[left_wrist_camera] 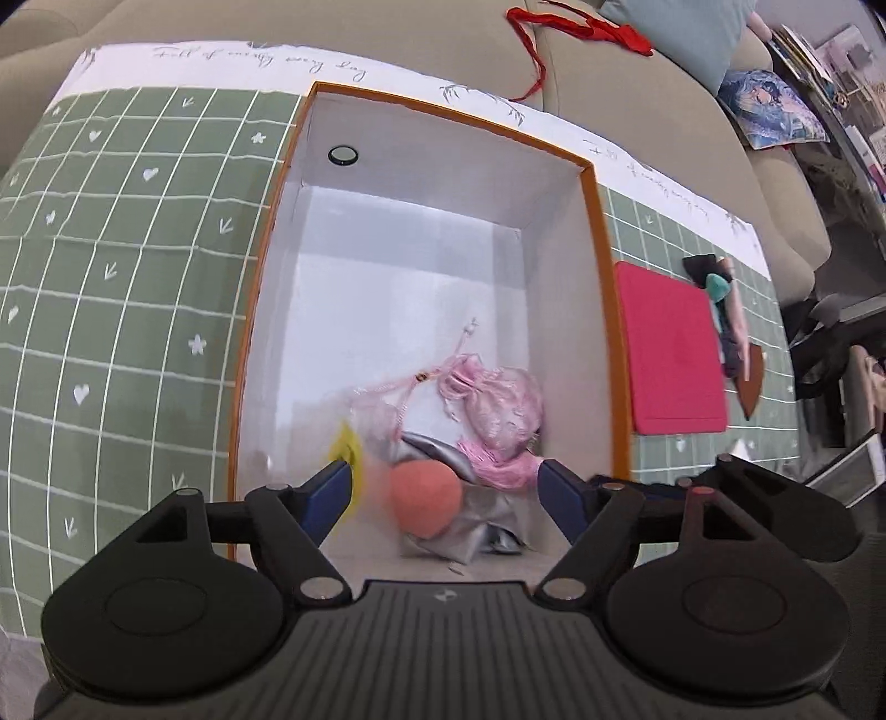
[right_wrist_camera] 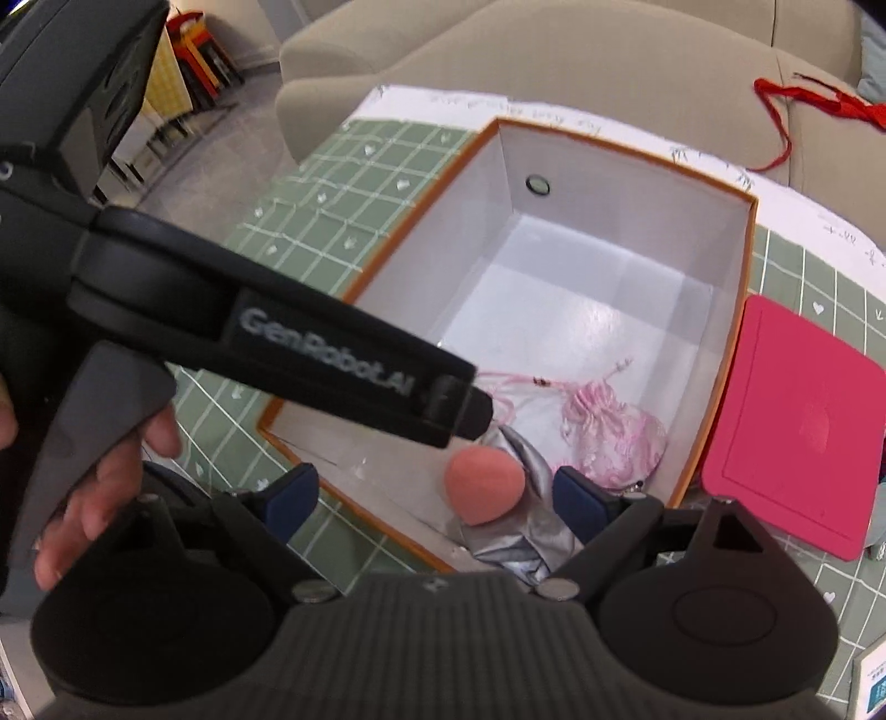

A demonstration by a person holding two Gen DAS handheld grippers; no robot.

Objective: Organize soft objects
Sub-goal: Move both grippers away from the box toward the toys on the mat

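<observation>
An orange-rimmed white box [left_wrist_camera: 601,260] [right_wrist_camera: 742,288] stands on the green grid cloth. Inside at its near end lie a salmon sponge ball [left_wrist_camera: 425,501] [right_wrist_camera: 484,487], a silver cloth [left_wrist_camera: 482,531] [right_wrist_camera: 515,545] and a pink drawstring pouch [left_wrist_camera: 501,410] [right_wrist_camera: 614,437]. A blurred yellow piece [left_wrist_camera: 349,448] shows by my left gripper's left finger. My left gripper [left_wrist_camera: 443,493] is open above the box's near end. My right gripper [right_wrist_camera: 434,498] is open above the box's near corner, empty. The left gripper's black body [right_wrist_camera: 277,332] crosses the right wrist view.
A pink flat pad [left_wrist_camera: 673,354] [right_wrist_camera: 797,415] lies right of the box. A doll-like figure [left_wrist_camera: 731,327] lies beyond the pad. A red ribbon [left_wrist_camera: 576,33] [right_wrist_camera: 819,105] lies on the beige sofa behind. A blue printed cushion [left_wrist_camera: 769,108] sits at far right.
</observation>
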